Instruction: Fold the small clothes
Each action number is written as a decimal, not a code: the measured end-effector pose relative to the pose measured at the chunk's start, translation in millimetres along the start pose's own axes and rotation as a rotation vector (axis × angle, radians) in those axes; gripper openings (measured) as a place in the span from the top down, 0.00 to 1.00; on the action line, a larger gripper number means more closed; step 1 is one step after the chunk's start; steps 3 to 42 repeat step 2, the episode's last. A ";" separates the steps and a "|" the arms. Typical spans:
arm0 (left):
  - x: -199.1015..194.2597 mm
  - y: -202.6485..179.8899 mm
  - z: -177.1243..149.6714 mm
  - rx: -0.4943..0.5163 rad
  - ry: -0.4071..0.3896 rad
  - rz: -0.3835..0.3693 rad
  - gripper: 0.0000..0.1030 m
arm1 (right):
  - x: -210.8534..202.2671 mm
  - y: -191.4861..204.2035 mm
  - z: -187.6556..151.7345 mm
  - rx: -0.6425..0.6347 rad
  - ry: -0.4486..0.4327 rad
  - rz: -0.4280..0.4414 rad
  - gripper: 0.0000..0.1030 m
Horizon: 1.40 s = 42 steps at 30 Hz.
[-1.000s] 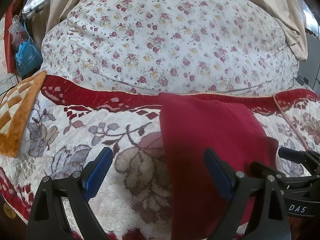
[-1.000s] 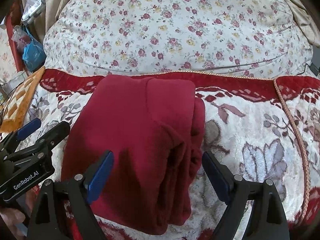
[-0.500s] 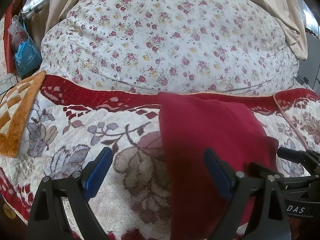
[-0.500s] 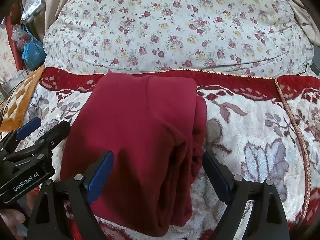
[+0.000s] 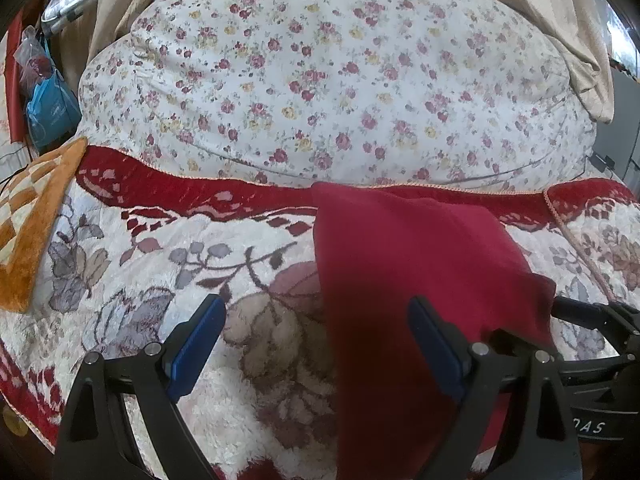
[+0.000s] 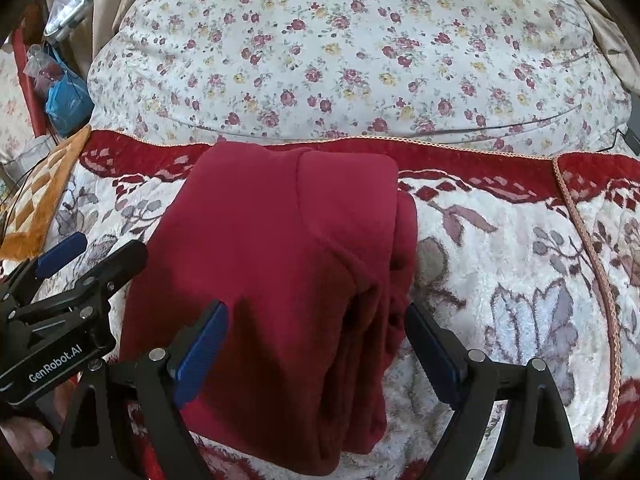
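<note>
Left claw [image 5: 316, 334] unchanged, open | right claw [image 6: 316, 338] unchanged, open | garment [image 6: 276, 264] unmoved

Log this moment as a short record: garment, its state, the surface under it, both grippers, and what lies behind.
garment: dark red garment
state: folded into a thick stack, layered edges showing on its right side
surface: floral plush blanket with red border
left gripper: open, holding nothing, straddling the garment's left edge
right gripper: open, holding nothing, poised over the stack
behind: rose-print cushion
</note>
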State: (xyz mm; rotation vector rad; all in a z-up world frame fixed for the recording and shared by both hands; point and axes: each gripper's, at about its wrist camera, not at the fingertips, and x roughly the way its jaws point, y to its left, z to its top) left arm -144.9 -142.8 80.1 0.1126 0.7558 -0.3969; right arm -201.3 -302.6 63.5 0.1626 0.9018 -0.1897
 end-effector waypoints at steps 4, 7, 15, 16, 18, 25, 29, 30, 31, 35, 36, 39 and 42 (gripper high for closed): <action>-0.8 0.9 0.5 0.005 0.006 -0.004 0.11 | -2.1 -3.1 0.6 0.001 -0.006 0.007 0.10; -0.8 0.9 0.5 0.005 0.006 -0.004 0.11 | -2.1 -3.1 0.6 0.001 -0.006 0.007 0.10; -0.8 0.9 0.5 0.005 0.006 -0.004 0.11 | -2.1 -3.1 0.6 0.001 -0.006 0.007 0.10; -0.8 0.9 0.5 0.005 0.006 -0.004 0.11 | -2.1 -3.1 0.6 0.001 -0.006 0.007 0.10; -0.8 0.9 0.5 0.005 0.006 -0.004 0.11 | -2.1 -3.1 0.6 0.001 -0.006 0.007 0.10; -0.8 0.9 0.5 0.005 0.006 -0.004 0.11 | -2.1 -3.1 0.6 0.001 -0.006 0.007 0.10; -0.8 0.9 0.5 0.005 0.006 -0.004 0.11 | -2.1 -3.1 0.6 0.001 -0.006 0.007 0.10; -0.8 0.9 0.5 0.005 0.006 -0.004 0.11 | -2.1 -3.1 0.6 0.001 -0.006 0.007 0.10; -0.8 0.9 0.5 0.005 0.006 -0.004 0.11 | -2.1 -3.1 0.6 0.001 -0.006 0.007 0.10; -0.8 0.9 0.5 0.005 0.006 -0.004 0.11 | -2.1 -3.1 0.6 0.001 -0.006 0.007 0.10; -0.8 0.9 0.5 0.005 0.006 -0.004 0.11 | -2.1 -3.1 0.6 0.001 -0.006 0.007 0.10; -0.8 0.9 0.5 0.005 0.006 -0.004 0.11 | -2.1 -3.1 0.6 0.001 -0.006 0.007 0.10; -0.8 0.9 0.5 0.005 0.006 -0.004 0.11 | -2.1 -3.1 0.6 0.001 -0.006 0.007 0.10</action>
